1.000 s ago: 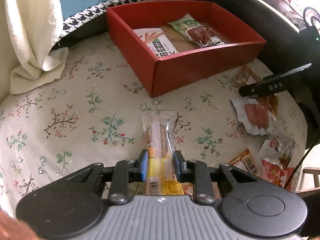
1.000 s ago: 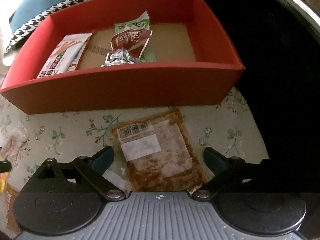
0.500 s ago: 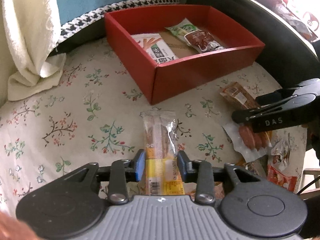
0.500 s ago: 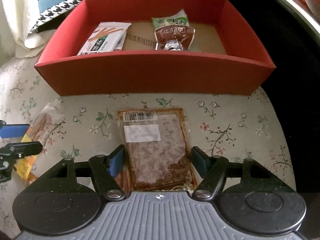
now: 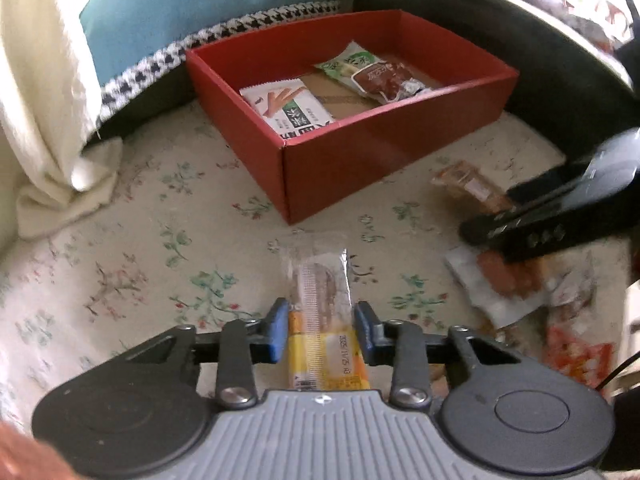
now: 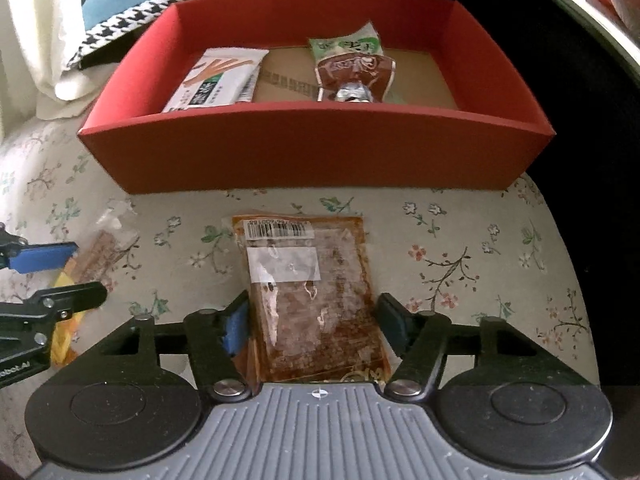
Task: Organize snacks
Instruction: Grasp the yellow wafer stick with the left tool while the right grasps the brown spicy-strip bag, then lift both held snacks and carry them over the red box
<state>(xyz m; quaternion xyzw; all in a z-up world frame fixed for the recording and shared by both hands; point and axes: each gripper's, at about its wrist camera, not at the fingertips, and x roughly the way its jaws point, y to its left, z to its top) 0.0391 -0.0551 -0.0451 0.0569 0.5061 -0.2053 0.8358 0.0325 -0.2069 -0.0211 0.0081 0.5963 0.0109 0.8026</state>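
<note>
A red box stands on the flowered cloth and holds a white stick packet and a green and a brown sachet. My left gripper points down at a clear and orange stick snack. Its blue pads touch both sides and the jaws are closing. My right gripper straddles a flat brown packet lying in front of the box. Its jaws are closing, with the right pad just off the packet's edge. The left gripper shows at the left of the right wrist view.
A cream towel and a blue cushion with houndstooth trim lie behind the box. Several loose snack packets lie at the right. The round table's edge drops into dark just right of the brown packet.
The right jaws have narrowed from wide to close around the brown packet, and that gripper drew back from the box. The left pads eased out from a tight squeeze on the stick snack.
</note>
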